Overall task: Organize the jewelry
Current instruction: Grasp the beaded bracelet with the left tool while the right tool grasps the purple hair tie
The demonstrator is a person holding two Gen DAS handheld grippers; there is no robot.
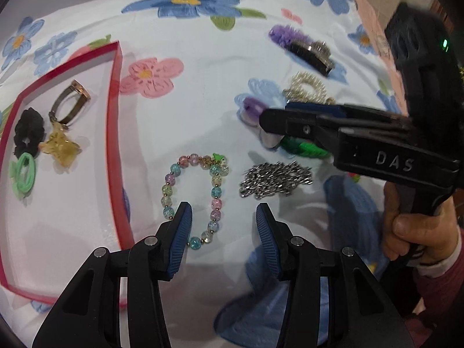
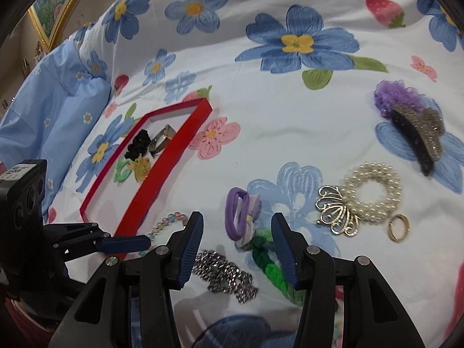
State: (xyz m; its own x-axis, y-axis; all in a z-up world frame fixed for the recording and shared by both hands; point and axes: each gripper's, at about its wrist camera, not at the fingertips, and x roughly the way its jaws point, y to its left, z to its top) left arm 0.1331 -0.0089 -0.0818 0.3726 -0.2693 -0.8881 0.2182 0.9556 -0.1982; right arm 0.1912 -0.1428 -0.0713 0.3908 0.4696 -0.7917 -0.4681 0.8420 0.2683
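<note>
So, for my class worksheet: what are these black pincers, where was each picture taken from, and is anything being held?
Each is a hand-held gripper with a camera looking along its two fingers. One picture looks past the left gripper, the other past the right gripper; a person's hand grips the right one. On the flowered sheet lie a beaded bracelet, a metal chain, a pearl scrunchie and a red tray already holding hair ties. Both grippers are open and hold nothing.
</note>
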